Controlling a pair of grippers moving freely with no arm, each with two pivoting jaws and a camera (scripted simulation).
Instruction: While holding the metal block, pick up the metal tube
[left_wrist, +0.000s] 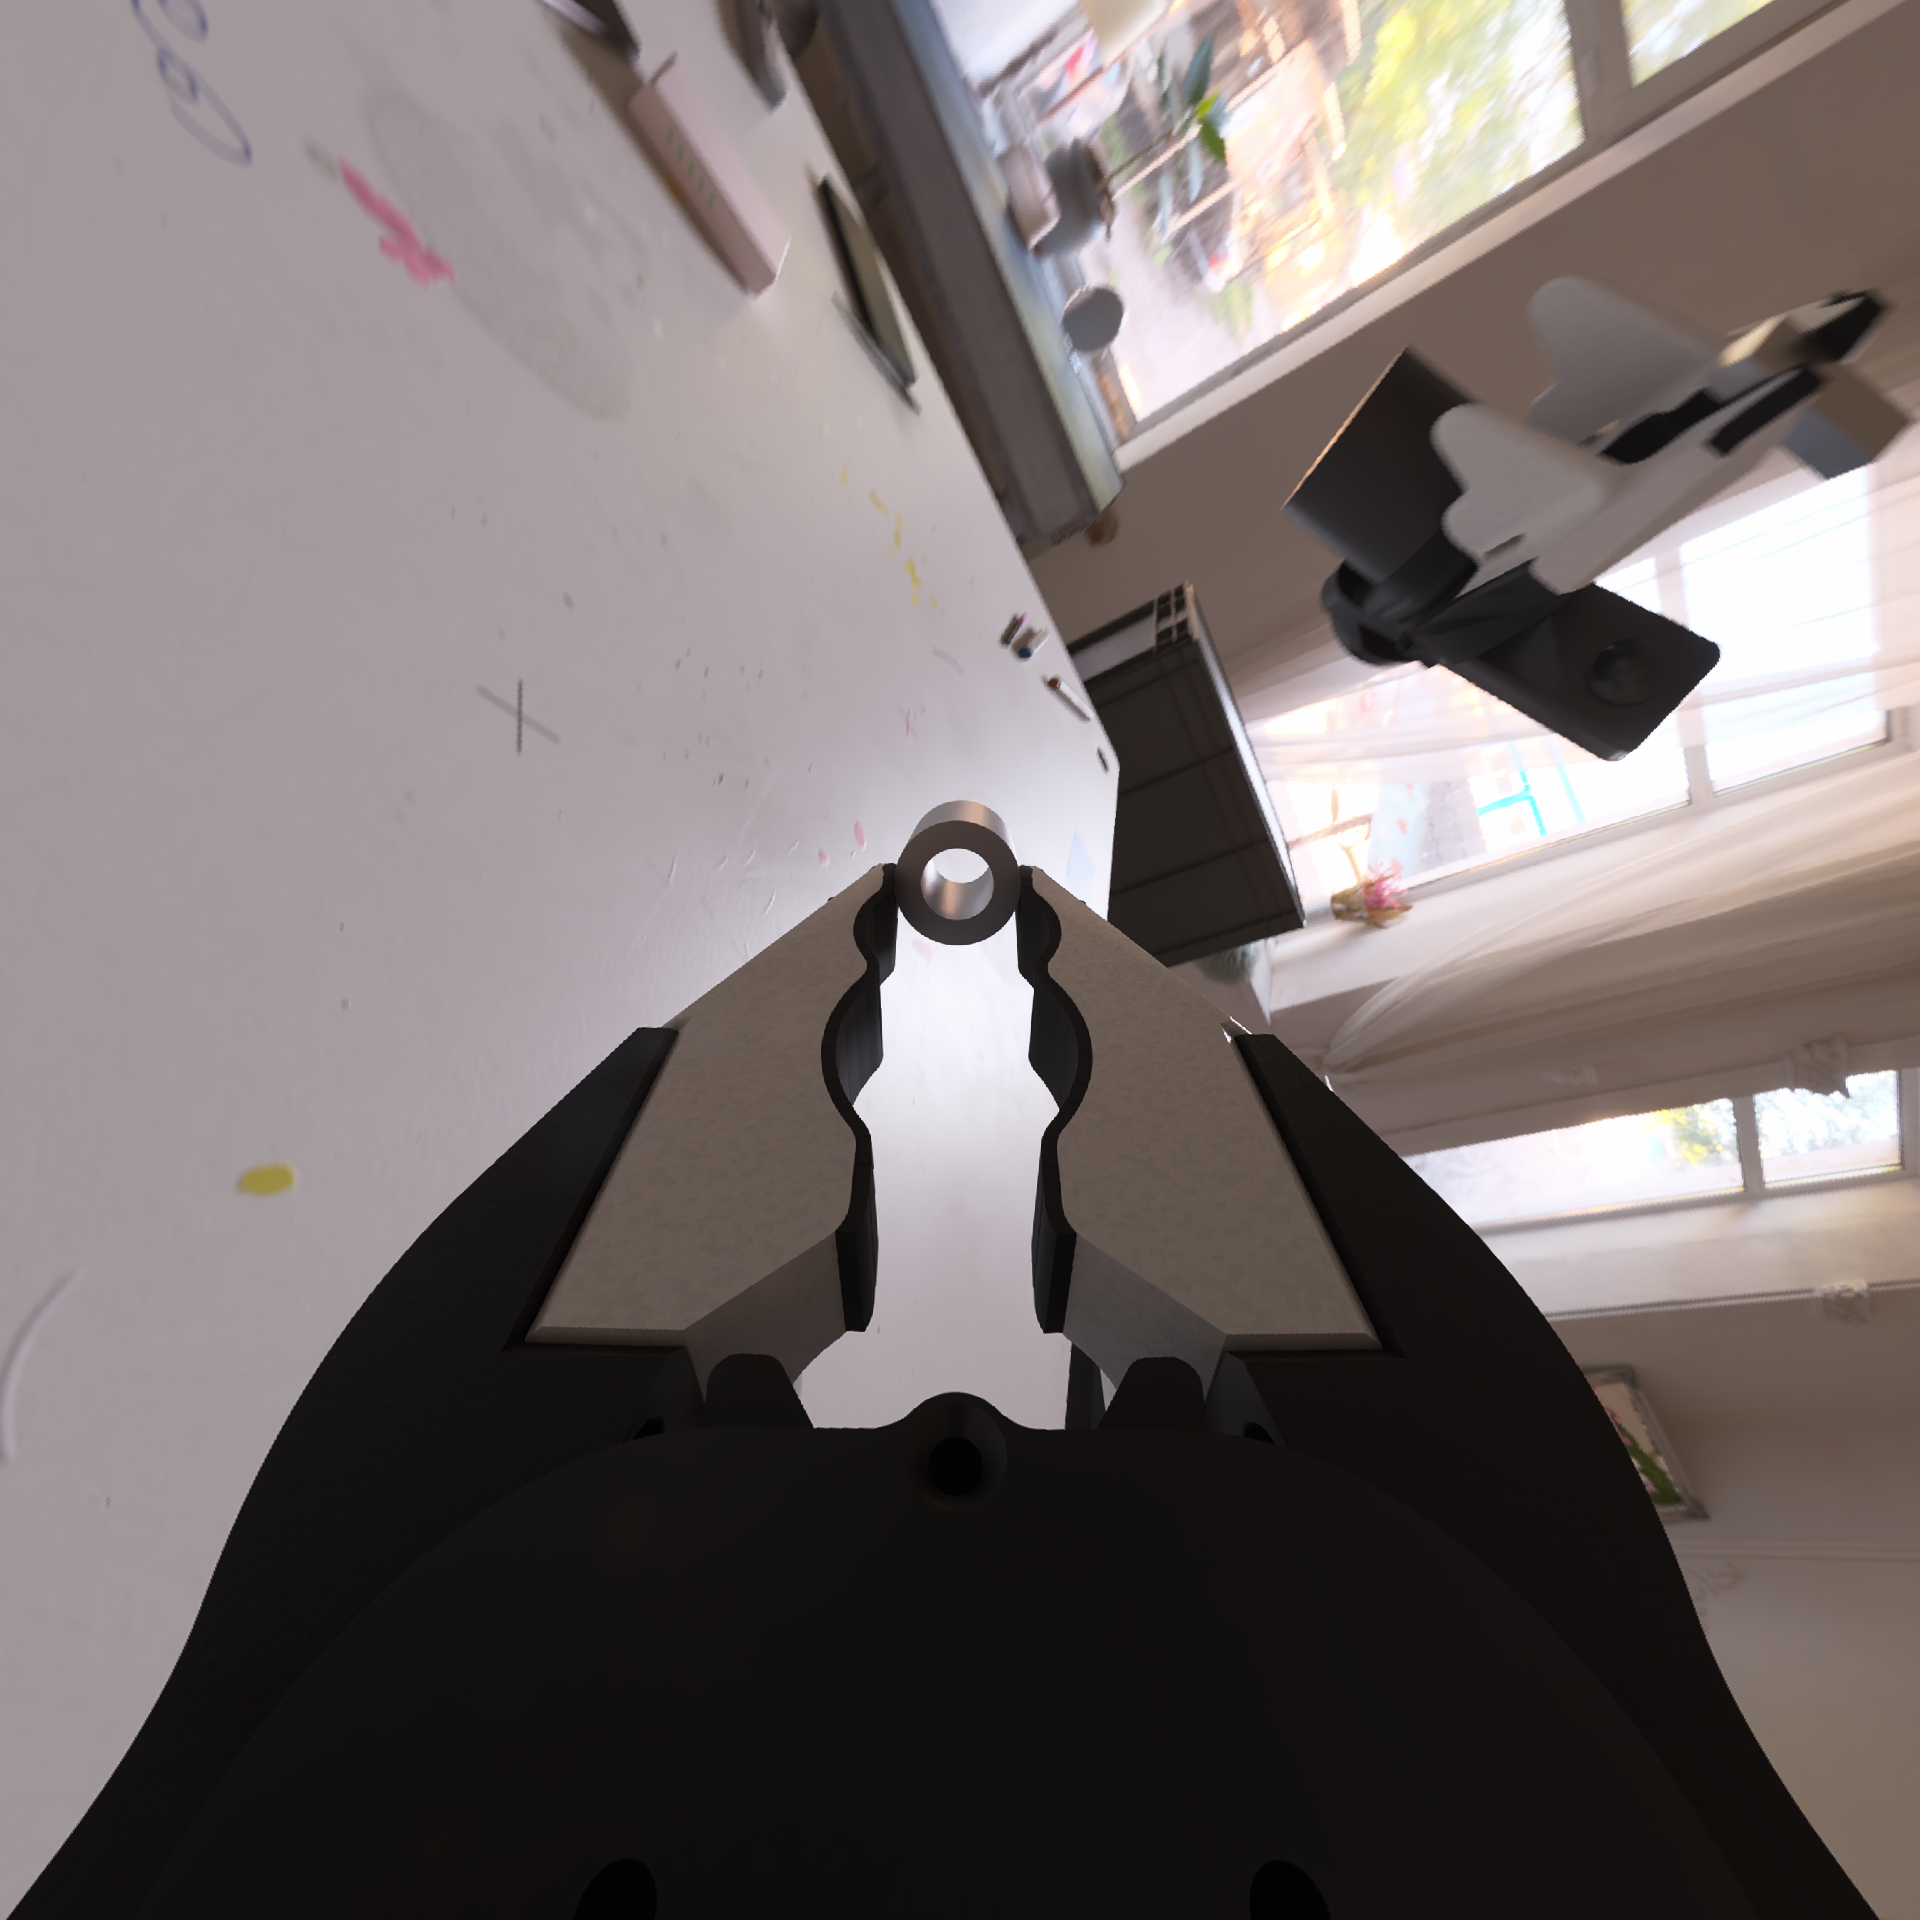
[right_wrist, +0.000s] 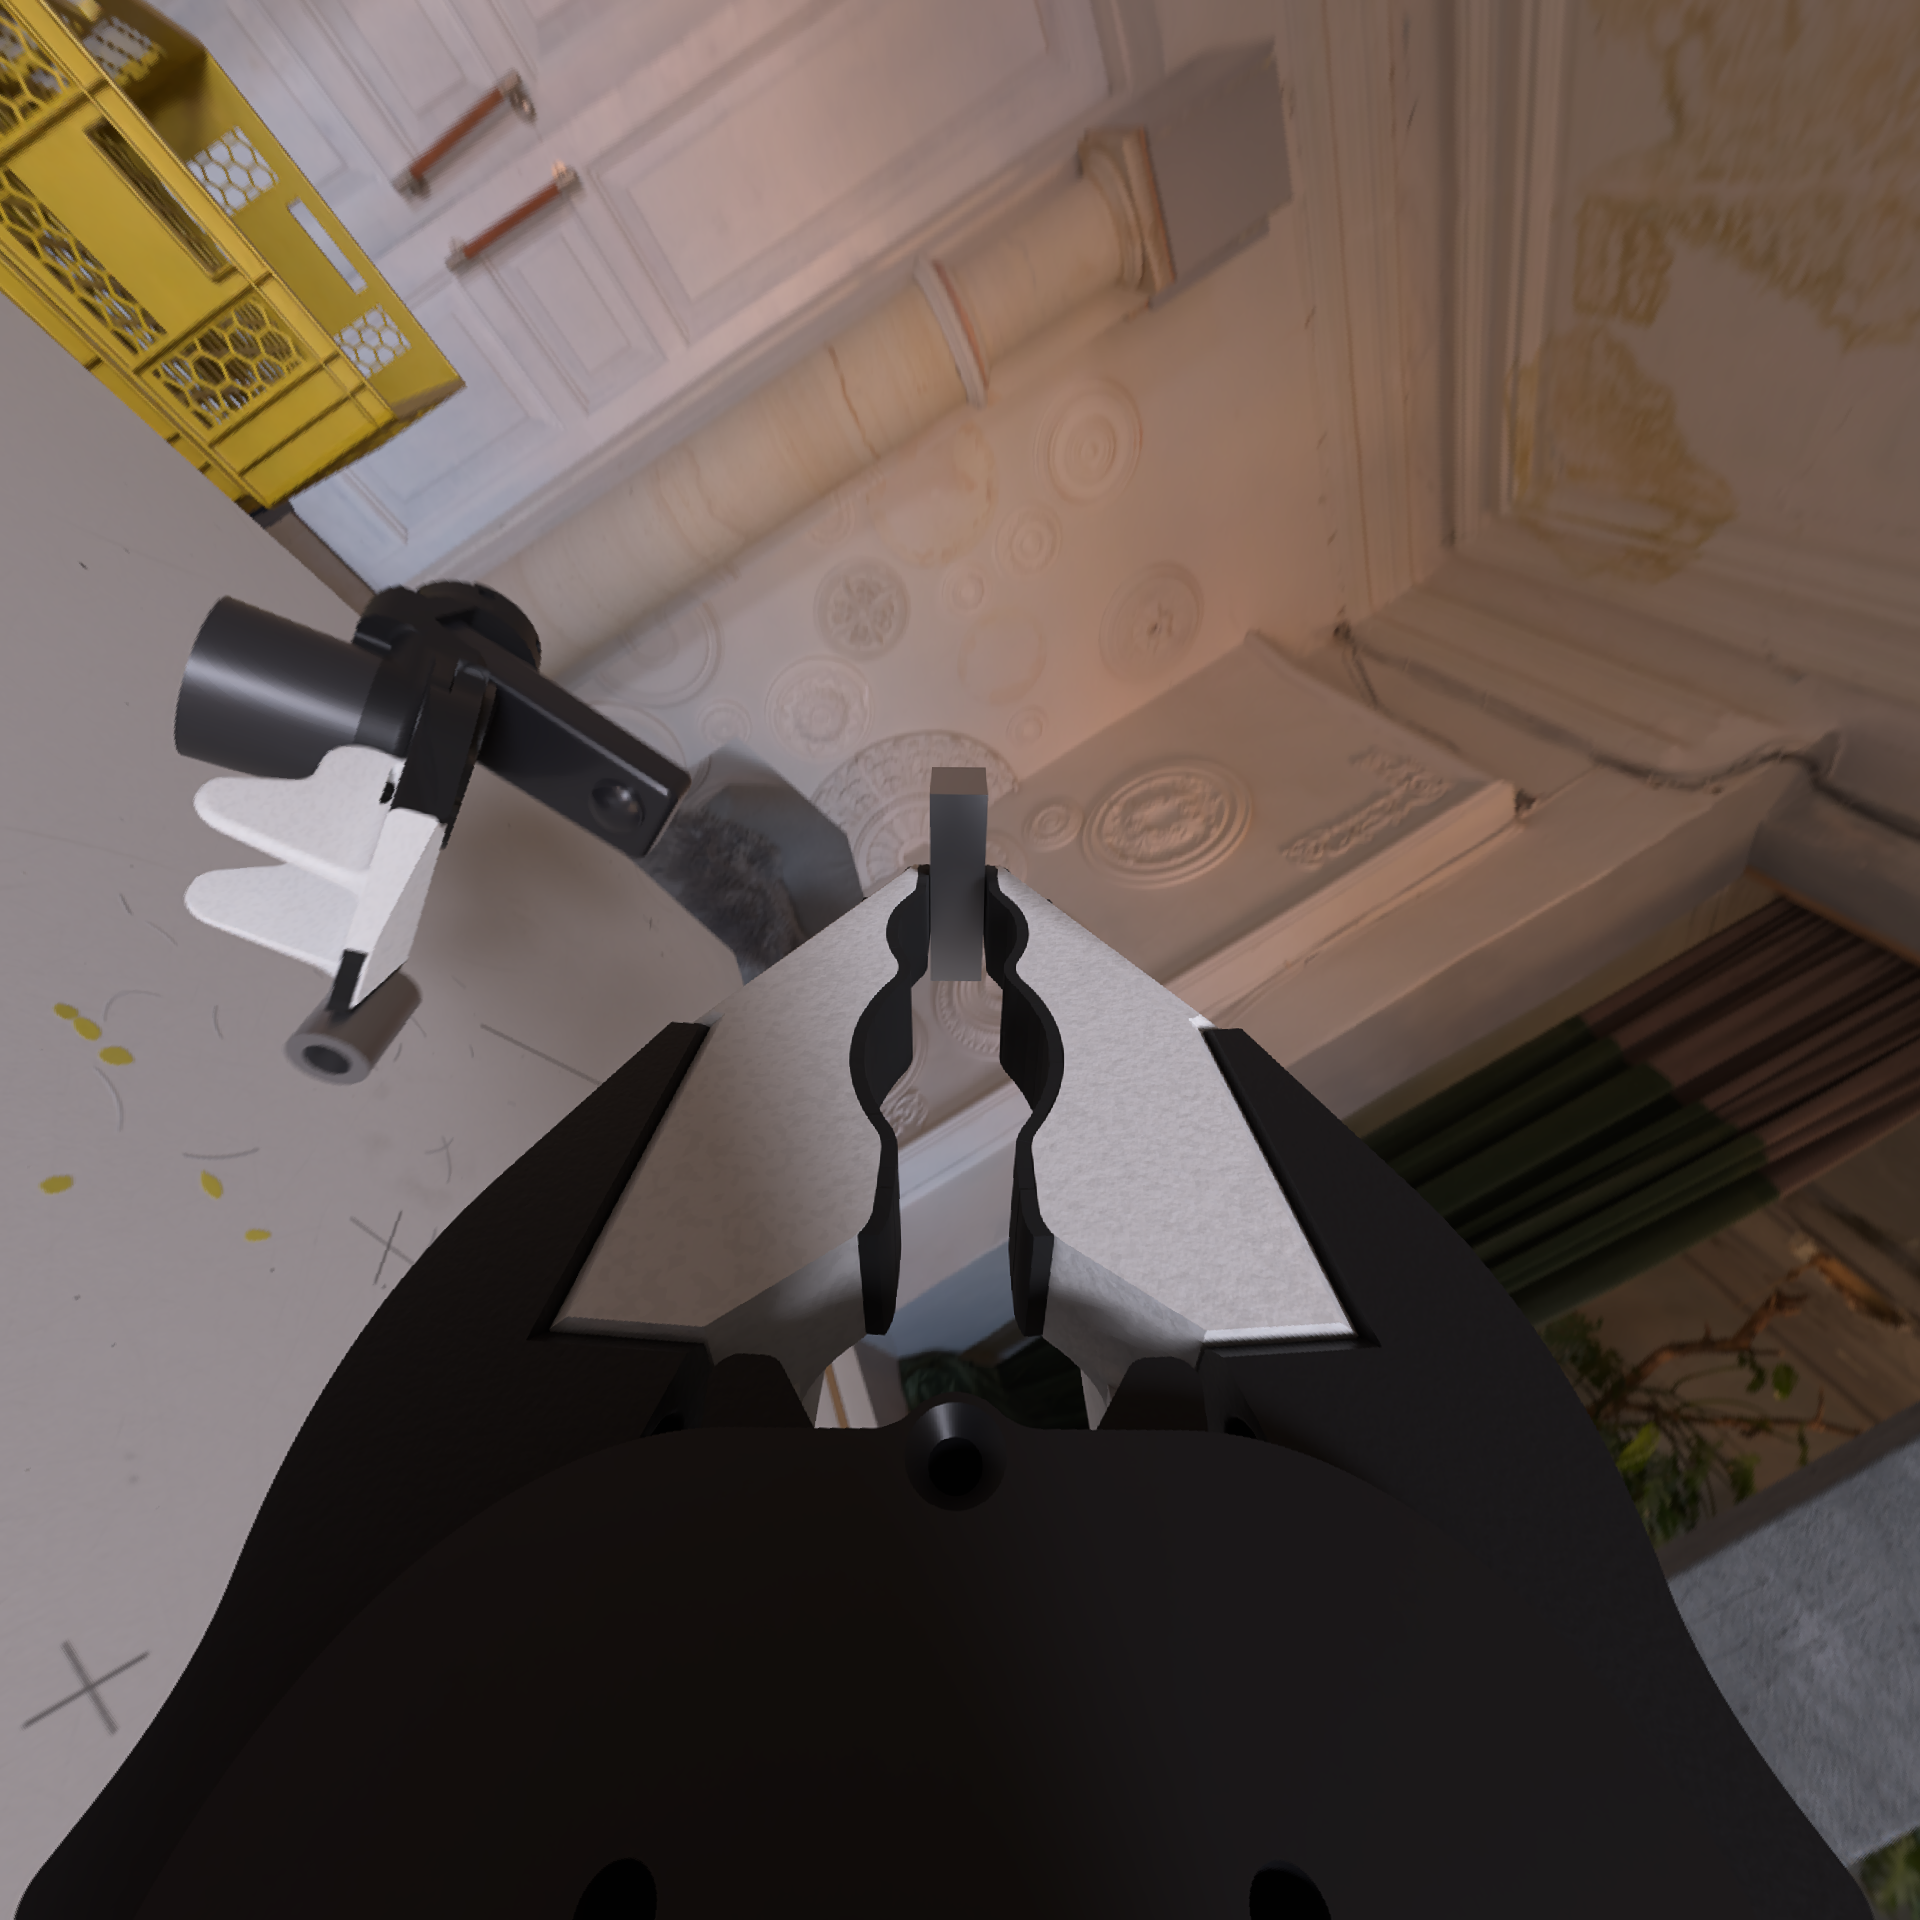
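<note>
block (right_wrist: 957, 883) edge-on; tube (left_wrist: 957, 881) seemingly gripped.

The white table (left_wrist: 312, 831) has pink, yellow and pen marks on it. A long pale box (left_wrist: 707, 187) lies on it. A yellow crate (right_wrist: 197, 260) sits at its edge.

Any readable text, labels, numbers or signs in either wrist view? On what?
No readable text.
Table: pencilled cross and blue pen loops; these are marks, not words.
Pale box: green print, too blurred to read.
Metal tube, metal block, yellow crate: no markings visible.
</note>
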